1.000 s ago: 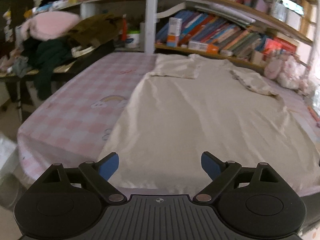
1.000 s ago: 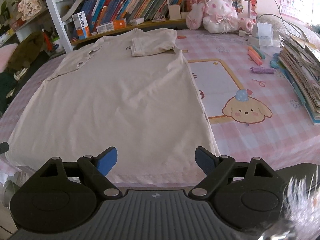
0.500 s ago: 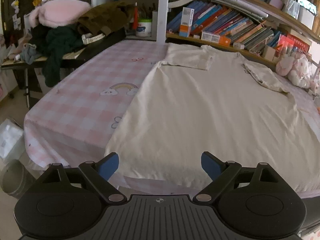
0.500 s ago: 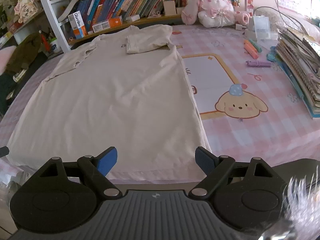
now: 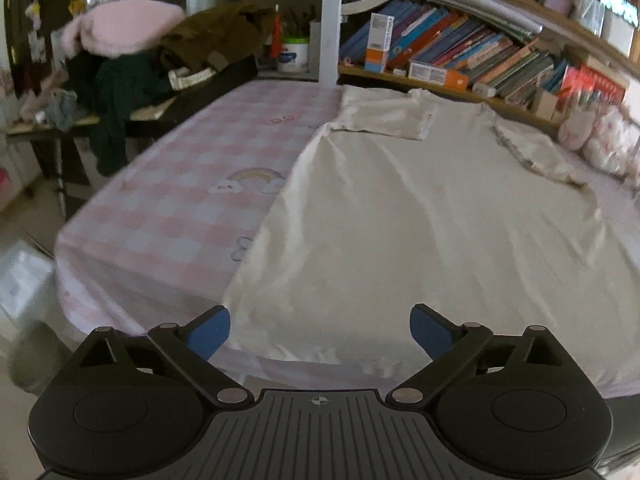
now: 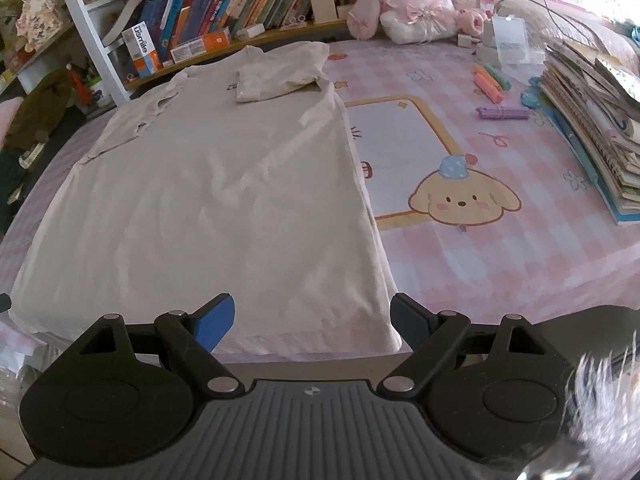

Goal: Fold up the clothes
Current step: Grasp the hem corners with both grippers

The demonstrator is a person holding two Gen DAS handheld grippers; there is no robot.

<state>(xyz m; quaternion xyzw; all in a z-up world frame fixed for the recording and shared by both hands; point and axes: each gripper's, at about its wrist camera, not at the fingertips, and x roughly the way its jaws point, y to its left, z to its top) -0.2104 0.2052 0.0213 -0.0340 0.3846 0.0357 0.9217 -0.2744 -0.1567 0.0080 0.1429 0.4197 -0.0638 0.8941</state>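
A cream T-shirt (image 5: 400, 216) (image 6: 208, 184) lies flat on the pink checked table, both sleeves folded in over its chest at the far end. My left gripper (image 5: 320, 330) hovers above the shirt's near left hem corner; its jaws are opening and nothing sits between the blue pads. Over the near right hem corner my right gripper (image 6: 312, 320) stands open and empty, the hem edge showing between its fingers.
A bookshelf (image 6: 224, 12) runs along the far edge. Plush toys (image 6: 416, 4), markers (image 6: 490, 84) and a stack of books (image 6: 592, 120) lie right of the shirt. A pile of dark and pink clothes (image 5: 132, 52) sits at the far left. The table edge (image 5: 132, 312) drops off close by.
Both views have drawn back toward the near edge, so the shirt's hem now shows between each pair of fingers. The left jaws stand slightly wider.
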